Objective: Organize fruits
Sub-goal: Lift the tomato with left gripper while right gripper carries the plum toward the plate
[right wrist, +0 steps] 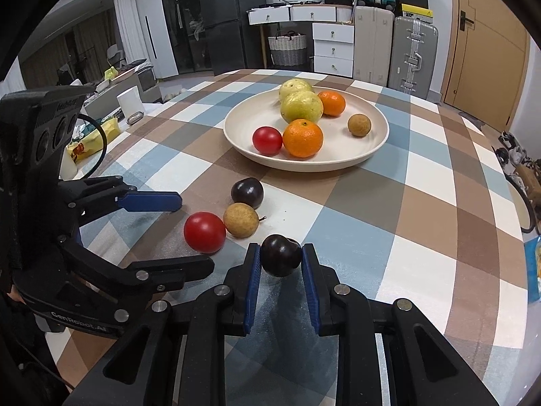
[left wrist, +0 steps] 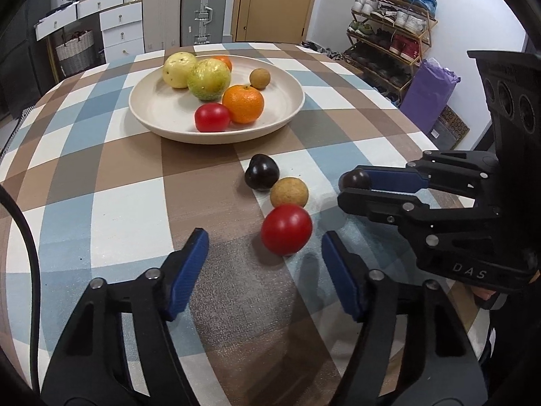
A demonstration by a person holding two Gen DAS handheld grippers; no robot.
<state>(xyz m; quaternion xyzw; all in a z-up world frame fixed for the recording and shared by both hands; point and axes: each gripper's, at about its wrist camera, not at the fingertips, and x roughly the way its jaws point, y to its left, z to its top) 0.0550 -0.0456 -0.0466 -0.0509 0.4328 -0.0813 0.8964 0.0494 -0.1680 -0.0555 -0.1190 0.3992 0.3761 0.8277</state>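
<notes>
A cream plate (left wrist: pixel 159 101) (right wrist: pixel 375 149) holds two yellow-green guavas, two oranges, a red tomato and a small brown fruit. On the cloth in front lie a dark plum (left wrist: pixel 261 176) (right wrist: pixel 247 193), a brown round fruit (left wrist: pixel 289 192) (right wrist: pixel 241 220) and a red tomato (left wrist: pixel 286 229) (right wrist: pixel 204 232). My left gripper (left wrist: pixel 264 242) (right wrist: pixel 189 233) is open with its fingers either side of this tomato, not touching it. My right gripper (right wrist: pixel 281 253) (left wrist: pixel 351 186) is shut on a second dark plum (right wrist: pixel 281 254) (left wrist: pixel 355 180), low over the cloth.
The table has a brown, blue and white checked cloth (left wrist: pixel 118 176). Its right edge (left wrist: pixel 416 128) runs near a shoe rack (left wrist: pixel 389 34) and a purple bag. Suitcases, drawers and a door stand behind the table. Clutter lies beyond the left edge (right wrist: pixel 101 125).
</notes>
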